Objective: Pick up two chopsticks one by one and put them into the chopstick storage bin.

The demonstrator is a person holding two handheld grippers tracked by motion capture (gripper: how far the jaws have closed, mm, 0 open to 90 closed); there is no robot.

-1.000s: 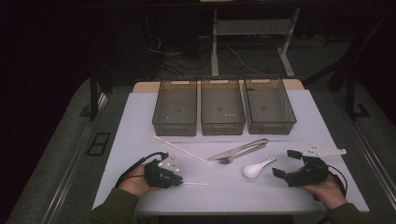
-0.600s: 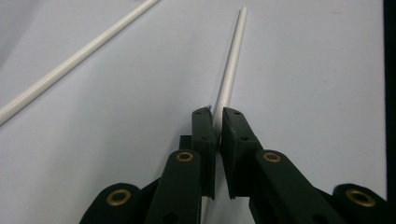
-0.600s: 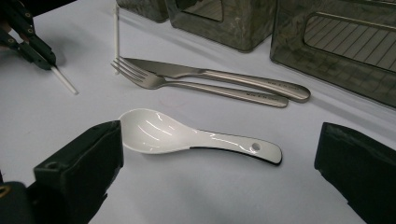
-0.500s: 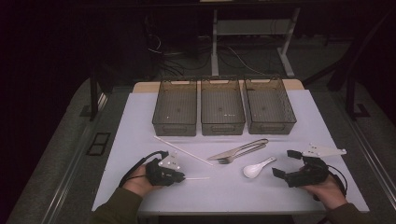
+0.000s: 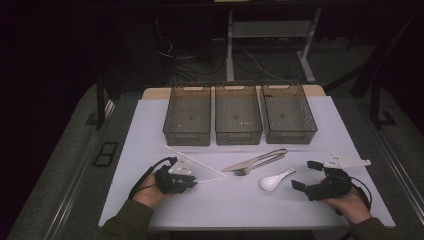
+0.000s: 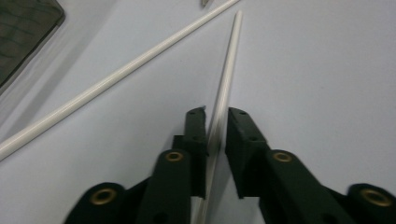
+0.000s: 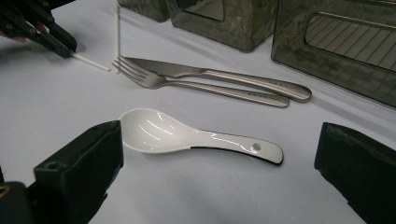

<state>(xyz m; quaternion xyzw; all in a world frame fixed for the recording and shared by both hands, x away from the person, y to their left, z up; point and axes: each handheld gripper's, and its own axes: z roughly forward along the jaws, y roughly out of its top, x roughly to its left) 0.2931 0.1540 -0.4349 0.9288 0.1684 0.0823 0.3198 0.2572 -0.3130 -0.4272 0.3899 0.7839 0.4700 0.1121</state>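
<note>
The left gripper [image 6: 215,122] has just been opening a bit. A thin white plastic stick [image 6: 224,88] lies on the white table [image 5: 240,200] between its jaws, w/ small gaps. The right gripper [image 7: 219,163] is spread wide near a white spoon [image 7: 187,135], not touching.

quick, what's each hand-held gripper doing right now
left hand-held gripper: jaws just opening, white chopstick between them.
right hand-held gripper: open, holding nothing, white spoon ahead.

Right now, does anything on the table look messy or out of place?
Nothing is spilled or broken. The two white sticks are not lined up: one lies slanted on the table, the other sits between the left tool's jaws. Knife, fork and white spoon lie outside the three bins.
</note>
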